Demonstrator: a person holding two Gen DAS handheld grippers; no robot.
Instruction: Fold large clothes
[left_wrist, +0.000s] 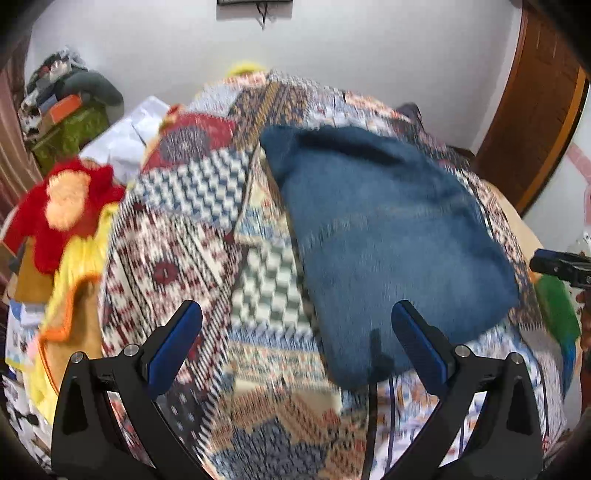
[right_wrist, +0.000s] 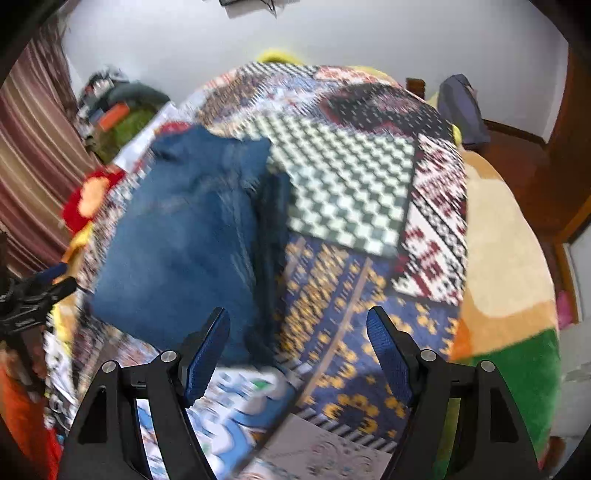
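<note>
Left hand-held gripper (left_wrist: 295, 345) and right hand-held gripper (right_wrist: 298, 350), both with jaws apart and empty, flank the folded blue denim garment (left_wrist: 384, 236) on the patchwork-covered bed (left_wrist: 177, 243), its long axis running toward the bed's far edge, left one judged nearer.

Left gripper (left_wrist: 295, 332): black plastic frame w/ two angled arms, triangular cut-outs near base; blue ribbed pads (left_wrist: 173, 347) on inner faces of fingers; round silver screws at the finger pivots, two per side; thin black + blue cables run down just inside its right arm; right gripper (right_wrist: 298, 339): same build, black frame, blue pads (right_wrist: 207, 354), silver screws.
</note>
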